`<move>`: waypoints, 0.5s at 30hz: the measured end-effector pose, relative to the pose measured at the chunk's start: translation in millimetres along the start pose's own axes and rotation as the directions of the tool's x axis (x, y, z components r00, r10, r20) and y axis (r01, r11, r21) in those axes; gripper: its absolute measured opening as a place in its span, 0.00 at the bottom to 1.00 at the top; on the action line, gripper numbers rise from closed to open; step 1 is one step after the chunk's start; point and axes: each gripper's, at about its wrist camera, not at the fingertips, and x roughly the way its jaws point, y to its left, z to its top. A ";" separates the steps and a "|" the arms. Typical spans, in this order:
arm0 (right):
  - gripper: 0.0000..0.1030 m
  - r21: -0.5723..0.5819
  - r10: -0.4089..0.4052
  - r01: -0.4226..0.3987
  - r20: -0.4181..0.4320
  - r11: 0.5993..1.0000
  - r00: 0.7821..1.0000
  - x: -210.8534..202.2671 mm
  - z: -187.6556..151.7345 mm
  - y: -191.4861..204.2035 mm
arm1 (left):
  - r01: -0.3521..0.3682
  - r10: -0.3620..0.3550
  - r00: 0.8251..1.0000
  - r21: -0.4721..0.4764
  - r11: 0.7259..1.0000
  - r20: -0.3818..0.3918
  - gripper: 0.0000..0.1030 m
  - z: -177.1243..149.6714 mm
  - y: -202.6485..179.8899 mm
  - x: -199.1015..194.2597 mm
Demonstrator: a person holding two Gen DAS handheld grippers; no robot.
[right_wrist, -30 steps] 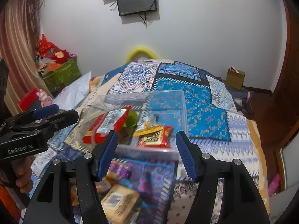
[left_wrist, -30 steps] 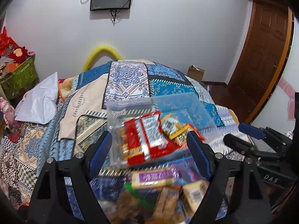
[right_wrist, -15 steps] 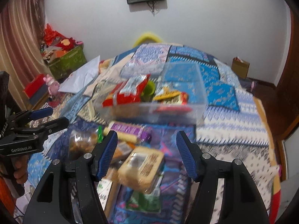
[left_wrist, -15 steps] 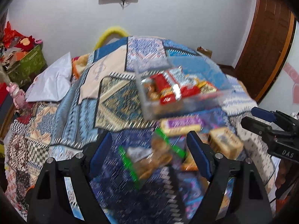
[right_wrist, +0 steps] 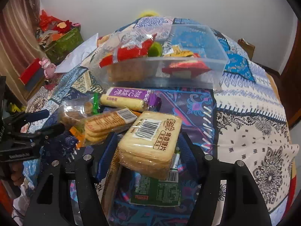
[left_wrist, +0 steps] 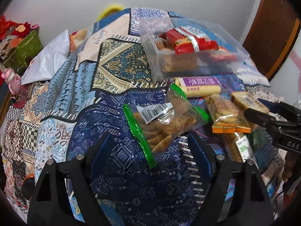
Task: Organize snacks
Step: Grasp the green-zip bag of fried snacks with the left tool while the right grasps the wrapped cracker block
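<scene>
A clear plastic box with red and yellow snack packs stands on the bed; it also shows in the right wrist view. Loose snacks lie in front of it. My left gripper is open, its fingers either side of a green-edged bag of cookies. My right gripper is open around a pale yellow pack of biscuits, above a green pack. A purple roll pack and an orange-edged cracker pack lie to the left of it.
A patchwork bedspread covers the bed. A white bag, a green box and a pink toy are at the left. A brown door is at the right. The right gripper shows in the left wrist view.
Both grippers have dropped and moved in close over the loose snacks in front of the box. The cookie bag and the biscuit pack now sit between the open fingers.
</scene>
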 end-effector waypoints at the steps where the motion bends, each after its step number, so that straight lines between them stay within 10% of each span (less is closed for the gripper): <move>1: 0.62 0.002 0.000 0.000 -0.004 1.000 1.000 1.8 -0.7 -1.1 | -0.006 0.006 1.000 0.007 1.000 -0.001 0.80 1.6 -0.9 2.1; 15: 0.61 0.061 0.067 -0.067 0.008 0.996 0.998 9.3 -3.3 -15.0 | 0.012 -0.011 1.000 0.041 0.999 -0.016 0.82 30.0 -20.2 39.4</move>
